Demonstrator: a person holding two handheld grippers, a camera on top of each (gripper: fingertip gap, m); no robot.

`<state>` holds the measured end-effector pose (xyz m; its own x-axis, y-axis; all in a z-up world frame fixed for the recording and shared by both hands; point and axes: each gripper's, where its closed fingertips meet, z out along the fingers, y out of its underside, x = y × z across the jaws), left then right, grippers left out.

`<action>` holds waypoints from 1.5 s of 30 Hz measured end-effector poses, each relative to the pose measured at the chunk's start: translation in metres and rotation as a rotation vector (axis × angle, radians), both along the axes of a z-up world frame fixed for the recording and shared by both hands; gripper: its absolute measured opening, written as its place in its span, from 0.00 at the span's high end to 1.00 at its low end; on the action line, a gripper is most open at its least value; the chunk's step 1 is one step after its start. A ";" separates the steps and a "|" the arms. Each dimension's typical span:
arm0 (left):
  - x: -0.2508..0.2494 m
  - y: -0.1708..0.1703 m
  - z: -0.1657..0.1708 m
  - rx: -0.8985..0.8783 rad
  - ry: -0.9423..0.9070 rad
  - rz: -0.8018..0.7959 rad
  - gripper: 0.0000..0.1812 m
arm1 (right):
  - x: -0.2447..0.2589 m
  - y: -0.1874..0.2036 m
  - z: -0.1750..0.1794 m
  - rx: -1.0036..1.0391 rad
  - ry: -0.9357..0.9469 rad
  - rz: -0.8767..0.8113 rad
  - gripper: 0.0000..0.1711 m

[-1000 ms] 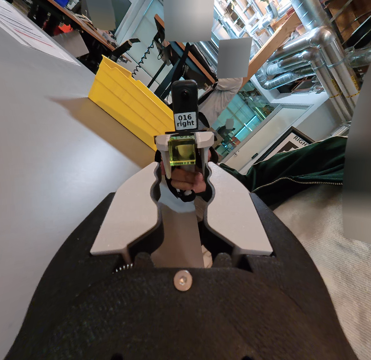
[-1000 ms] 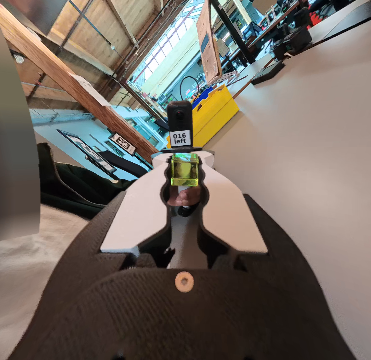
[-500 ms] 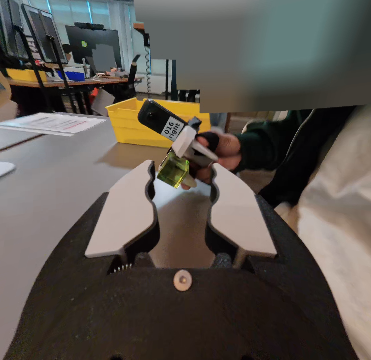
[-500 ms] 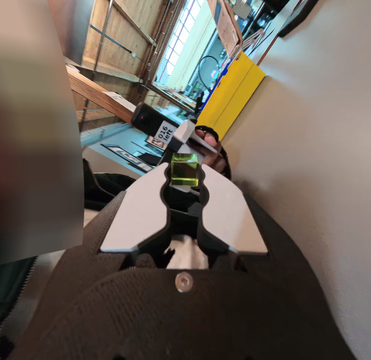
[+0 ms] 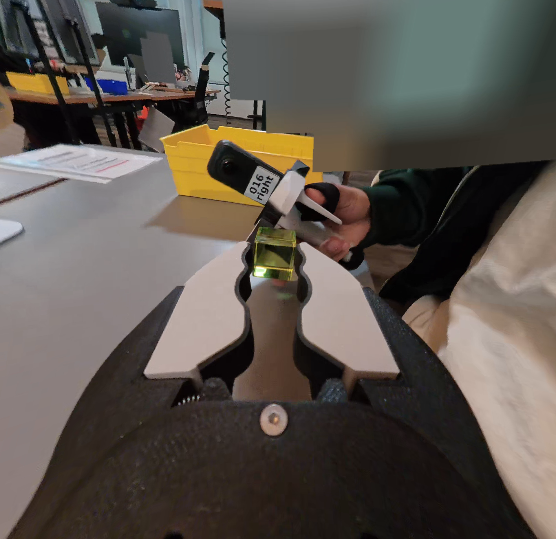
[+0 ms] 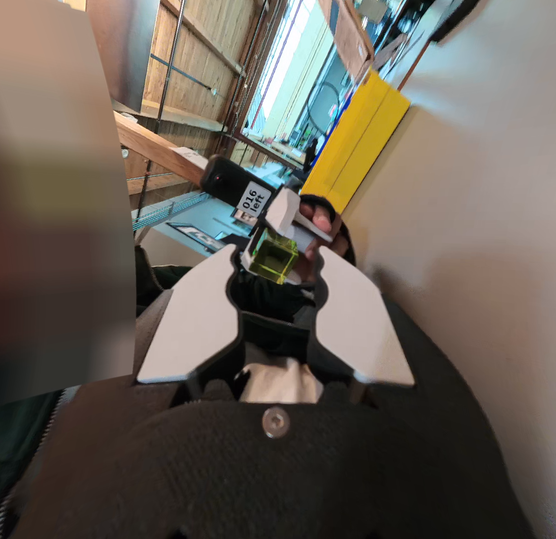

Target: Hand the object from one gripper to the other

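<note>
We work over a grey tabletop (image 5: 90, 254) with a yellow bin (image 5: 192, 166) beyond our tools. Our left tool (image 5: 273, 254) pinches the green cube (image 5: 274, 258) at its tips, held above the tabletop. Our right tool (image 6: 276, 260) stands spread, its fingertips on either side of the cube without gripping it. The risk, as we judge it, is the right tool brushing the cube as it leaves; a shallow tip grip could let the cube twist and fall.
</note>
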<state>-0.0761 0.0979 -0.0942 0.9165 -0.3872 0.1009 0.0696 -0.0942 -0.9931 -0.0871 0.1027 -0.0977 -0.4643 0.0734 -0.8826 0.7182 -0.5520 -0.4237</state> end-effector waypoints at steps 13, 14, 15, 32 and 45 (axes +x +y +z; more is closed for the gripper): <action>-0.013 0.005 -0.006 -0.143 -0.690 -0.058 0.86 | -0.002 -0.002 -0.004 0.484 0.322 -0.146 0.77; -0.012 0.005 -0.006 -0.149 -0.702 -0.059 0.86 | -0.002 -0.003 -0.005 0.466 0.309 -0.139 0.77; -0.012 0.005 -0.007 -0.156 -0.715 -0.057 0.86 | -0.002 -0.003 -0.005 0.452 0.299 -0.134 0.79; -0.008 0.008 -0.014 -0.217 -0.752 -0.016 0.86 | -0.002 -0.003 -0.014 0.405 0.219 -0.112 0.84; -0.011 0.008 -0.009 -0.165 -0.750 -0.008 0.83 | -0.005 0.007 -0.009 0.356 0.187 -0.141 0.85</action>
<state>-0.0868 0.1062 -0.1029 0.5771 -0.3192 0.7517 0.7180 -0.2404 -0.6533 -0.0920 0.1096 -0.1064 -0.5778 0.4327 -0.6920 0.5383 -0.4352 -0.7216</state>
